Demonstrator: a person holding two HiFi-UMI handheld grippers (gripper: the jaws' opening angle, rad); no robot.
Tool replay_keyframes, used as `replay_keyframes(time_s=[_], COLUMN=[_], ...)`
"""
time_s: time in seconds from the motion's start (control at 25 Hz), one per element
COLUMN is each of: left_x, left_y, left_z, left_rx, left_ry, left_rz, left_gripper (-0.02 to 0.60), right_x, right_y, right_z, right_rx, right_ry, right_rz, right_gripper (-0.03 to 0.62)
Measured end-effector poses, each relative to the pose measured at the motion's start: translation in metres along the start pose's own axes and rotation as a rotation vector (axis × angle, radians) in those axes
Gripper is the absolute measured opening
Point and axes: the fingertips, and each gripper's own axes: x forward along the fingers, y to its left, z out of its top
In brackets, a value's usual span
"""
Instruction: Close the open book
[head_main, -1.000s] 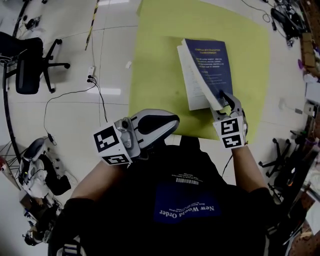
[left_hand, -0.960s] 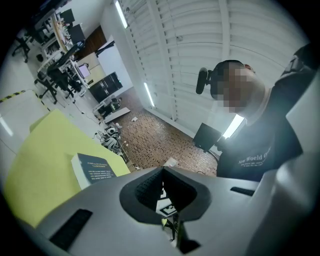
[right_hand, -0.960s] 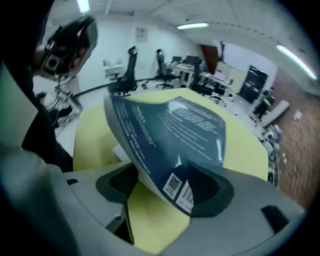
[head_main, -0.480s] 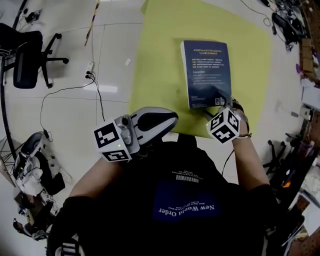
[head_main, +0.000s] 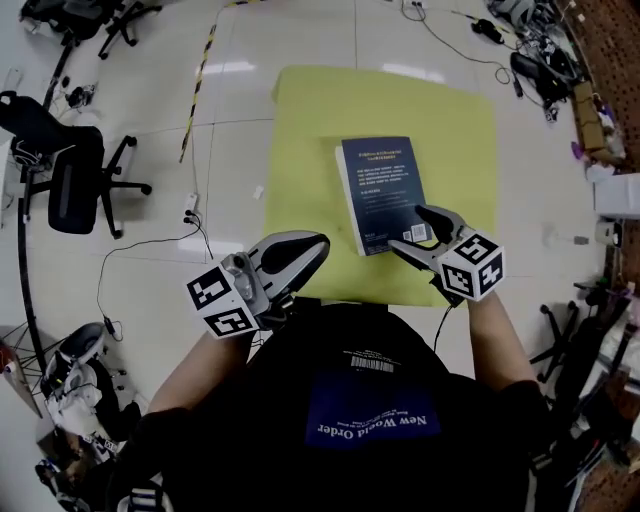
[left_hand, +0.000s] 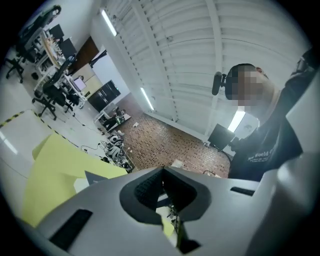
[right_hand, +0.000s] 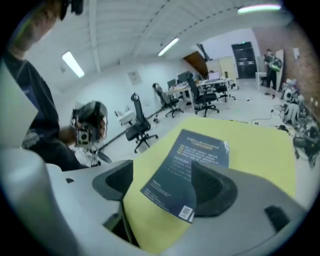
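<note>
Head view, book (head_main: 380, 185) closed on yellow mat (head_main: 300, 120), white floor (head_main: 230, 130) — right hand-held gripper (head_main: 411, 230) just opened, empty, left hand-held gripper (head_main: 318, 243) closed.

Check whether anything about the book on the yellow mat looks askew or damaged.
Nothing stands out. The book lies closed and flat on the yellow mat, only slightly turned against its edges.

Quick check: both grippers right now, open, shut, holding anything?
Left gripper: shut, nothing between its jaws.
Right gripper: open, jaws just opened, holding nothing; the closed book lies beyond them.
</note>
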Motion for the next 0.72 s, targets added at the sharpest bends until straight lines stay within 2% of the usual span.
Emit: replay_keyframes(time_s=[0.08, 0.2, 0.36, 0.48, 0.6, 0.72], left_x=[0.006, 0.012, 0.016, 0.016, 0.019, 0.019], left_y=[-0.008, -0.025, -0.05, -0.063, -0.067, -0.076], left_z=[0.014, 0.042, 0.079, 0.094, 0.113, 0.123], left_rx=[0.03, 0.08, 0.169, 0.231, 0.291, 0.321], left_ry=[0.007, -0.008, -0.044, -0.06, -0.089, -0.116], left_rz=[0.008, 0.005, 0.0, 0.018, 0.034, 0.046], left_gripper=[0.006, 0.006, 0.006, 0.006, 0.006, 0.006], right_x=[-0.028, -0.074, -0.133, -0.169, -0.198, -0.22], right_y=[0.002, 0.005, 0.016, 0.025, 0.027, 0.03], right_z=[0.031, 0.075, 0.126, 0.149, 0.169, 0.177], right_rx=[0.057, 0.045, -0.037, -0.098, -0.137, -0.143], right_ry=[-0.13, -0.293, -0.468, -0.572, -0.659, -0.705], right_rz=[0.031, 0.025, -0.023, -0.058, -0.087, -0.106], right_gripper=[0.354, 0.201, 0.071, -0.009, -0.011, -0.012])
